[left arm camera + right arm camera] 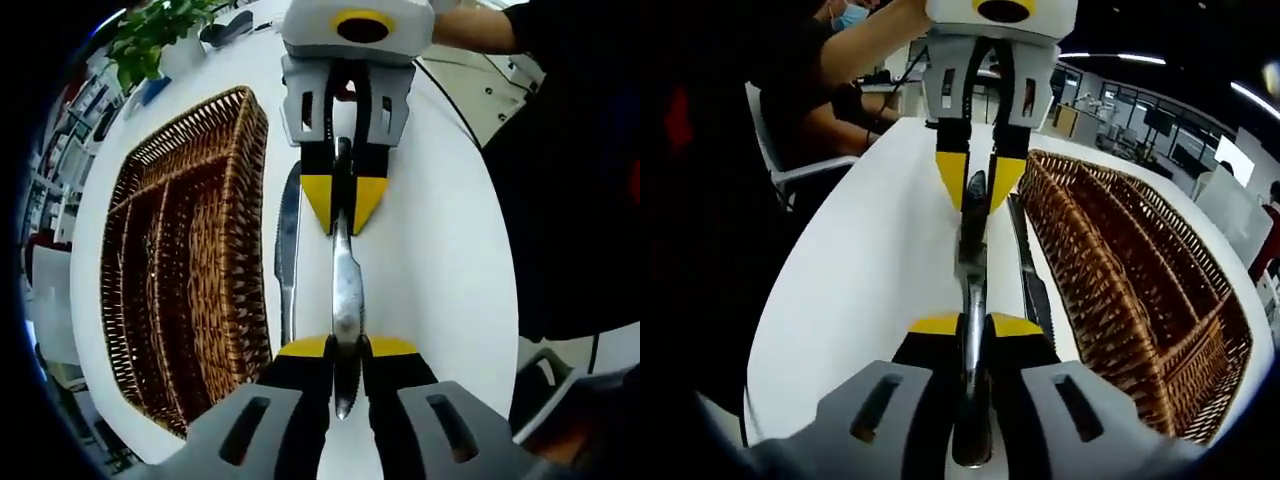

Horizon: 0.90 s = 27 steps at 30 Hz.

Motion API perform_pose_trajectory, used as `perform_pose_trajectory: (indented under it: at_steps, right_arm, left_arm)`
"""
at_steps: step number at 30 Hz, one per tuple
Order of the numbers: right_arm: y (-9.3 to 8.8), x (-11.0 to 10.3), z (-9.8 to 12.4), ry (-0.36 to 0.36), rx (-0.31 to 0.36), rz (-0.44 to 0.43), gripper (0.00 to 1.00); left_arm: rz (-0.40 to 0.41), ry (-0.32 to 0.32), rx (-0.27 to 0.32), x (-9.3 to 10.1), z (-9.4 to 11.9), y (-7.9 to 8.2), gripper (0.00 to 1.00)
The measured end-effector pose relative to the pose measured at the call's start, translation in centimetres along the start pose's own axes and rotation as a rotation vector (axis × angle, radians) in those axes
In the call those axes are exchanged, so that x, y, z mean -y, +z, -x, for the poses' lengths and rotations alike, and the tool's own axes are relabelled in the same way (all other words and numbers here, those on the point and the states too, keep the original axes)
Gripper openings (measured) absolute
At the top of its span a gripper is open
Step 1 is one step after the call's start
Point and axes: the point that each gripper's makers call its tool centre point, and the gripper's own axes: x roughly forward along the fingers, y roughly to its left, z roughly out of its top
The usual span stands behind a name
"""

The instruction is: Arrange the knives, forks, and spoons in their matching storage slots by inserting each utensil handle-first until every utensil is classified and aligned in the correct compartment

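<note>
A steel table knife (346,280) hangs level above the white table, held at both ends. My left gripper (345,347) is shut on its serrated blade end. My right gripper (345,205) faces it from the top of the left gripper view, shut on the other end. In the right gripper view the same knife (970,270) runs from my right gripper (975,325) up to the left gripper (978,185). A second knife (287,250) (1030,270) lies flat on the table beside the long wicker basket (180,270) (1140,270), which has lengthwise compartments.
The white table (440,260) has a curved edge close by. A seated person in dark clothes (570,170) (710,200) is right next to that edge. A potted green plant (150,35) stands beyond the basket's far end.
</note>
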Motion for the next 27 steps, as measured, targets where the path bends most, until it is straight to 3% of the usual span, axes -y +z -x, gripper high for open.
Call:
perform_pose_trajectory:
  at_steps: [8,16,20,27]
  right_arm:
    - [0.8,0.0,0.7,-0.004,0.036,-0.020,0.07]
    - [1.4,-0.2,1.0,-0.004,0.030,-0.015,0.06]
    - [1.6,-0.3,1.3,-0.001,0.023,-0.012,0.06]
    - [1.8,-0.3,1.6,-0.007,0.013,-0.007,0.06]
  left_arm:
    - [-0.004,-0.001,0.041,0.3,0.1,-0.2,0.12]
    - [0.033,0.017,0.115,0.3,0.9,0.0,0.16]
    - [0.087,0.027,0.185,0.4,1.3,0.3,0.17]
    - [0.178,0.057,0.367,0.6,2.7,1.2,0.24]
